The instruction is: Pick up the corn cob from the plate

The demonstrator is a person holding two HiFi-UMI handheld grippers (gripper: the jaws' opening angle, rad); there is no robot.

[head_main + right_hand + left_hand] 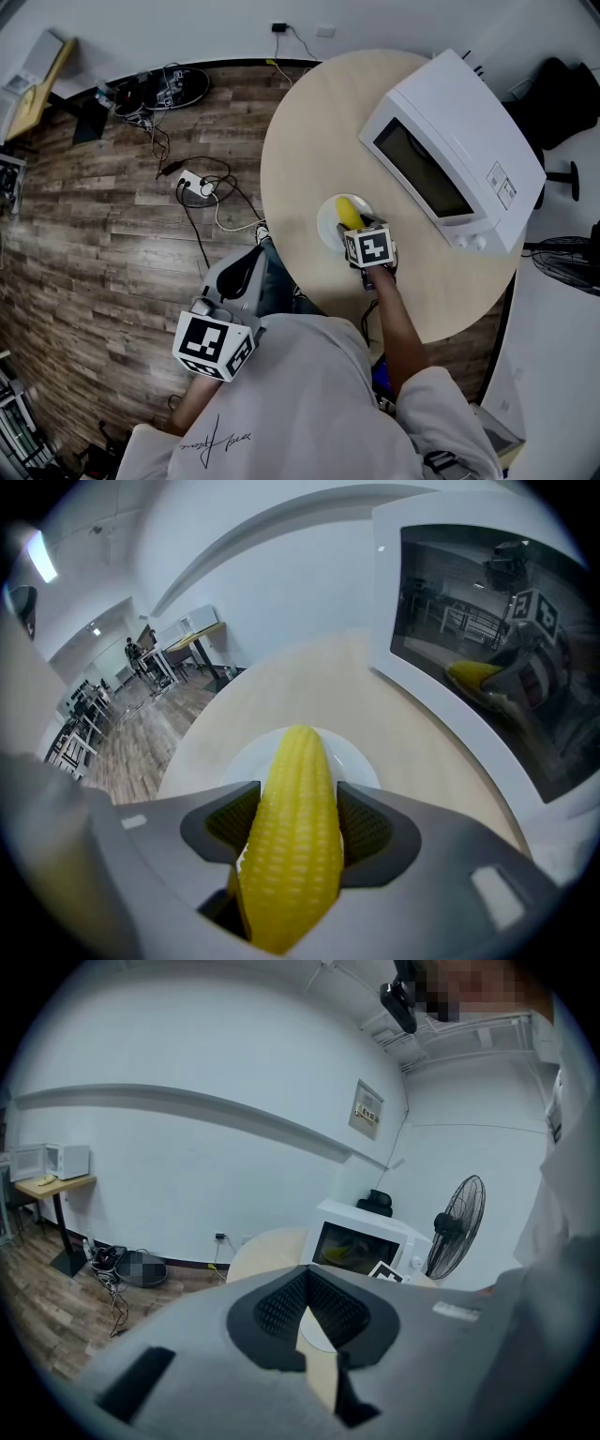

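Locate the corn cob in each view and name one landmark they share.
Head view: corn cob right of centre, on the white plate, at the tip of the right gripper.
Left gripper view: the cob itself is not in view.
Right gripper view: low centre, clamped between the jaws.
Shared landmark: the white microwave.

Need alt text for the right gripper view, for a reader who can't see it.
The right gripper has its grey jaws shut on a yellow corn cob that points away from the camera, with a white plate behind it on a round beige table. A white microwave stands at right, its dark door reflecting the cob.
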